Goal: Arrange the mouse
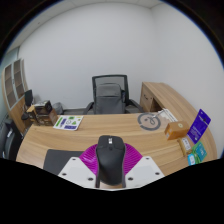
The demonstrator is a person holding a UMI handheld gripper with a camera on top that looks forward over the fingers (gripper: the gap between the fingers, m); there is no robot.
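Jaws clamped on black mouse (pixel 110 160), held between magenta pads (pixel 92 160) above the wooden counter (pixel 60 140). Black office chair (pixel 110 97) beyond the counter; purple box (pixel 198 124) at the counter's right end.

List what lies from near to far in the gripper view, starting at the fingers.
Fingers with the black mouse between them → wooden desk → black office chair → white wall.
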